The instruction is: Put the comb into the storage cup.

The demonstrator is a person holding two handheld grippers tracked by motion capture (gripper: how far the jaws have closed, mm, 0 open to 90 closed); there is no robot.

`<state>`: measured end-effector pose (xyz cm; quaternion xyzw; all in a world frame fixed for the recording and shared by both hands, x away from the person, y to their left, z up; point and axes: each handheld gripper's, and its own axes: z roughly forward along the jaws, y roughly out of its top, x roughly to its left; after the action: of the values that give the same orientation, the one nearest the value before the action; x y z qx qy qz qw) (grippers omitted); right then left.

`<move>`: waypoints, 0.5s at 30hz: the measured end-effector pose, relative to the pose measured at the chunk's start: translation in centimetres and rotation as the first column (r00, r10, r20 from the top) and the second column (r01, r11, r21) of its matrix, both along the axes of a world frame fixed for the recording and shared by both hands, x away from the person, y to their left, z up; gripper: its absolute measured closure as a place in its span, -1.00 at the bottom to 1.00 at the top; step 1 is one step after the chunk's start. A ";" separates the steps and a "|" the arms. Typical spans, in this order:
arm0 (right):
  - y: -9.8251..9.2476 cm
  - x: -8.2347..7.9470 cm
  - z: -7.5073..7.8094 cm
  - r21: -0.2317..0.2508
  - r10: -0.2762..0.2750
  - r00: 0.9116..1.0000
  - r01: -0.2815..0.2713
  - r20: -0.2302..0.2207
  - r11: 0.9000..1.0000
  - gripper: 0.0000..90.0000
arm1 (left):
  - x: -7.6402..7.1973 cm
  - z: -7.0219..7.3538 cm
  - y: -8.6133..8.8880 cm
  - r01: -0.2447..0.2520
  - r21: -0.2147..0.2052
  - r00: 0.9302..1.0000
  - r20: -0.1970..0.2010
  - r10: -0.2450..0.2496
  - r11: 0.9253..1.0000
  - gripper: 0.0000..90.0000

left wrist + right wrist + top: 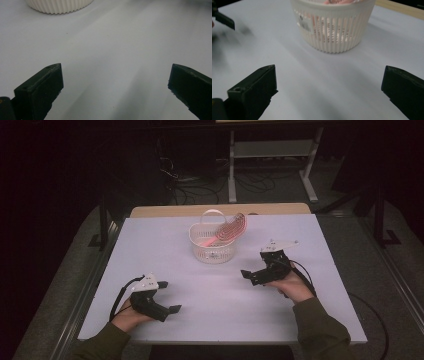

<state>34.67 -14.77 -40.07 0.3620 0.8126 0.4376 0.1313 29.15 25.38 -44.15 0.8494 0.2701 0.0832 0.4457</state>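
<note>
**Inspector:** Black plastic left gripper (167, 309), held in the person's left hand (131, 315), was found low over the near-left part of the white rectangular table top (160, 240). What of its jaws?

**Assistant:** They stood wide apart with nothing between them. In the left gripper view only bare white surface lay in the gap, and the ribbed foot of the white slatted plastic basket (60, 5) showed at the upper edge, well apart from the jaws.

**Inspector:** And the middle of the table?

**Assistant:** That basket (213, 245) stood upright toward the far middle, its hoop handle raised. A pink wire-looped utensil (227, 231) lay inside it, leaning, with its looped head over the right rim.

**Inspector:** The right side?

**Assistant:** The black right gripper (246, 275), held in the right hand (295, 287), sat to the right of the basket and nearer the person, pointing left. Its jaws were likewise spread and empty. In the right gripper view the basket (332, 27) stood ahead, near but not touching, with pink visible through the slats.
</note>
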 end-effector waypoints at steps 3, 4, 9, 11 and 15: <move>0.1 -0.7 -0.6 -0.015 0.010 1.000 -0.010 -0.008 1.000 -1.00 | 0.0 0.0 0.0 0.001 -0.002 1.000 -0.002 -0.001 1.000 -1.00; 0.1 -0.9 -0.8 -0.023 0.014 1.000 -0.014 -0.008 1.000 -1.00 | 0.0 0.0 0.0 0.001 -0.003 1.000 -0.002 -0.001 1.000 -1.00; 0.0 -2.1 -1.5 -0.032 0.016 1.000 -0.016 -0.013 0.999 -1.00 | 0.0 0.0 0.0 0.001 -0.002 1.000 -0.003 -0.001 1.000 -1.00; -0.2 -2.5 -1.7 -0.033 0.011 1.000 -0.011 -0.013 0.999 -1.00 | 0.0 0.0 0.0 0.003 -0.003 1.000 -0.002 -0.003 1.000 -1.00; -0.8 -3.4 -2.0 -0.029 0.003 1.000 -0.003 -0.011 1.000 -1.00 | 0.0 0.0 0.0 -0.001 -0.007 1.000 -0.001 0.001 1.000 -1.00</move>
<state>31.26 -15.58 -42.11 0.3613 0.8201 0.4238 0.1315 29.15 25.42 -44.11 0.8478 0.2710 0.0822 0.4484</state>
